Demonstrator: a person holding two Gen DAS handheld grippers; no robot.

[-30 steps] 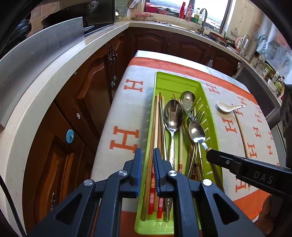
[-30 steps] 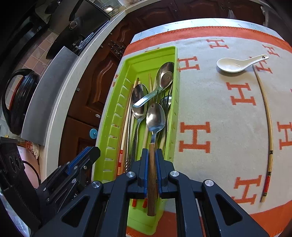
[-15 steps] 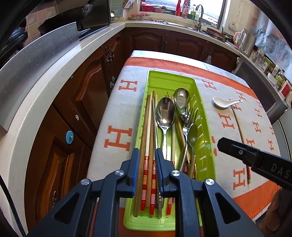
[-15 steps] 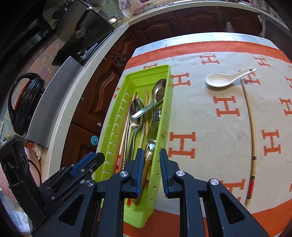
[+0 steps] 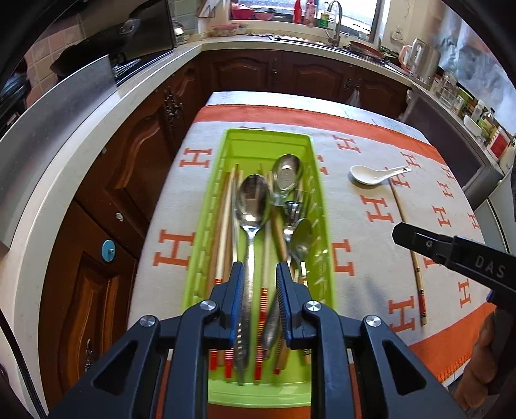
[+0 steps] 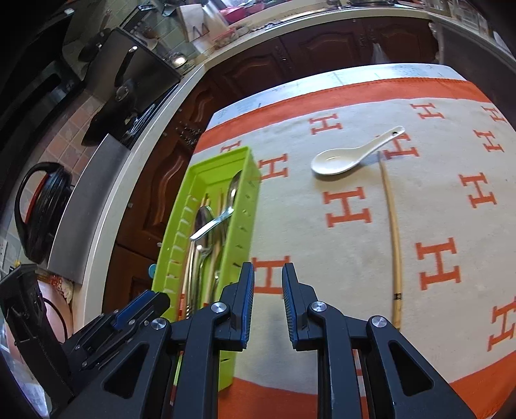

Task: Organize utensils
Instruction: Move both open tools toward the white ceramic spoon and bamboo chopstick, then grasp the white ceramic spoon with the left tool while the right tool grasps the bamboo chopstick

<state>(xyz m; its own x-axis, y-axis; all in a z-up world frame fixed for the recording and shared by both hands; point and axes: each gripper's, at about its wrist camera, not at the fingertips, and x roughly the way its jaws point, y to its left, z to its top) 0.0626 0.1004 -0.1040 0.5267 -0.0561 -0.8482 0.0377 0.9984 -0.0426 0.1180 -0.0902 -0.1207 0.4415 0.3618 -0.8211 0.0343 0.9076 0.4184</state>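
A green utensil tray (image 5: 322, 206) (image 6: 180, 206) holds several metal spoons (image 5: 253, 203), forks and red-ended chopsticks. My left gripper (image 5: 256, 274) is open and empty, hovering above the tray's near end. My right gripper (image 6: 267, 274) is open and empty above the cloth just right of the tray; it also shows in the left wrist view (image 5: 451, 254). A white ceramic spoon (image 6: 348, 156) (image 5: 371, 174) and one loose chopstick (image 6: 393, 235) (image 5: 409, 245) lie on the cloth to the right.
The table carries a cream cloth (image 6: 354, 245) with orange H marks and an orange border. Wooden cabinets (image 5: 122, 180) and a counter run along the left. A sink (image 5: 335, 19) and kettle (image 5: 419, 61) stand at the back.
My right gripper opened and let the wood-handled spoon go into the tray, then drew back and to the right over the cloth. My left gripper opened a little and rose.
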